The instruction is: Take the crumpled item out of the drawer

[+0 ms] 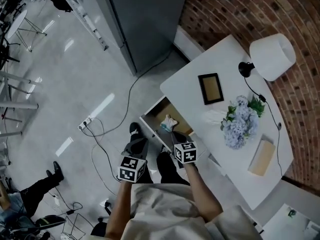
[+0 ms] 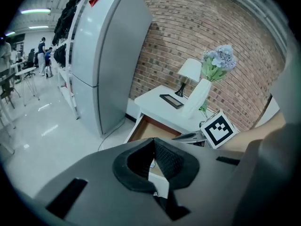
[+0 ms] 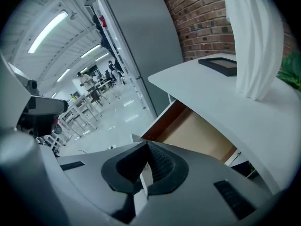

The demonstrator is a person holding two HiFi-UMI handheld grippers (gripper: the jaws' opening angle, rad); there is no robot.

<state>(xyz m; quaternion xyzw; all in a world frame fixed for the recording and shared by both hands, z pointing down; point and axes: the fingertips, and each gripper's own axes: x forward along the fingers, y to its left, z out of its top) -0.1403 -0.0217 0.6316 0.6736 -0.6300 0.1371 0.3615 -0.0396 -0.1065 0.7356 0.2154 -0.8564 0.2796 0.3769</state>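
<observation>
1. In the open drawer (image 1: 156, 113), pulled out from under the white desk (image 1: 200, 69), the crumpled item (image 1: 170, 121) lies pale and loose near the desk edge; neither gripper touches it
2. Right gripper (image 3: 147, 150): jaws pressed together, nothing between; it points at the drawer mouth, likely staged for the reach
3. Left gripper (image 2: 154, 147): jaws likewise together, empty, held back over the floor
4. Room: the drawer is open from above, but the desk top overhangs its rear and the front wall must be cleared
5. Judgement: the jaws need spreading before descent
</observation>
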